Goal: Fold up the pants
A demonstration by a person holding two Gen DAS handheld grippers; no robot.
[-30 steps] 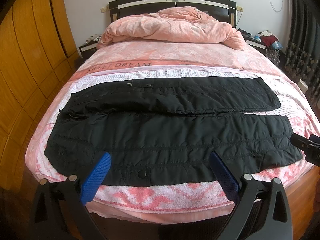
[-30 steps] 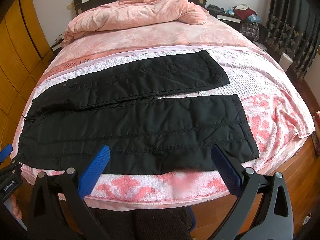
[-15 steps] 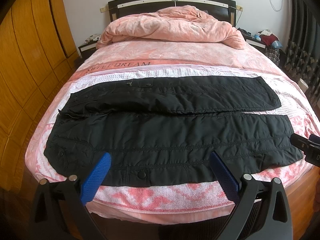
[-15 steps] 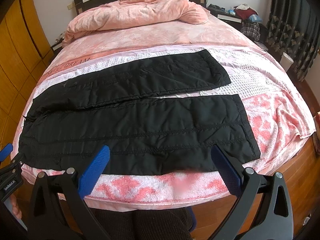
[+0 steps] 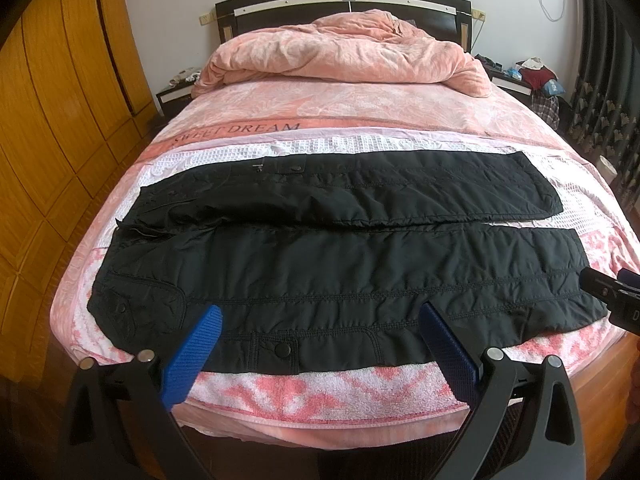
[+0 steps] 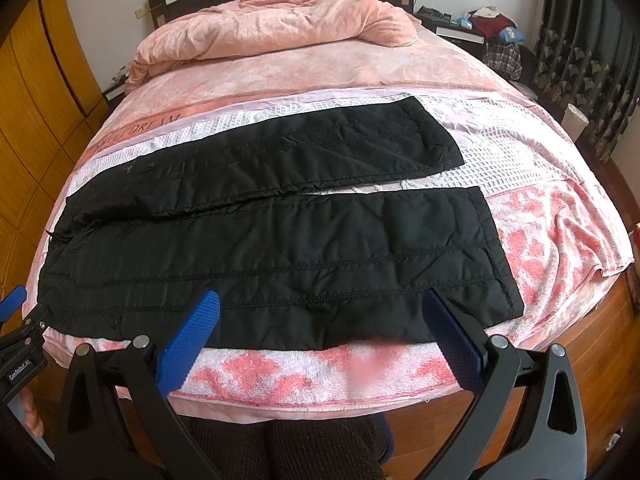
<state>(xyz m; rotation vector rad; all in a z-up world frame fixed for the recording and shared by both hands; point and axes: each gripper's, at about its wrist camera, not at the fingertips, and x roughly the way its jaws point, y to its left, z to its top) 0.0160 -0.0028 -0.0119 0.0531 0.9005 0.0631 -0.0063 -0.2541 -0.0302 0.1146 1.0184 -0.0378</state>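
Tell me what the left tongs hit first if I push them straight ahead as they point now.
Most likely the pants: the open left tongs point at the near leg, around the snap pocket by its near edge. Nothing shows in between, though depth is hard to judge in this fisheye view; aimed lower, they would meet the towel first.

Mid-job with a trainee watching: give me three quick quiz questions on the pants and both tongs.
1. True or false: the left tongs are clamped on the black pants.
2. Multiple choice: the waist end of the pants lies toward A) the wooden wardrobe, B) the dark curtains, C) the headboard.
3. Fill in: the pants lie across the bed with their two legs ___.

Key:
1. False; both the left and right tongs are open and hold nothing.
2. A.
3. Spread apart, unfolded.
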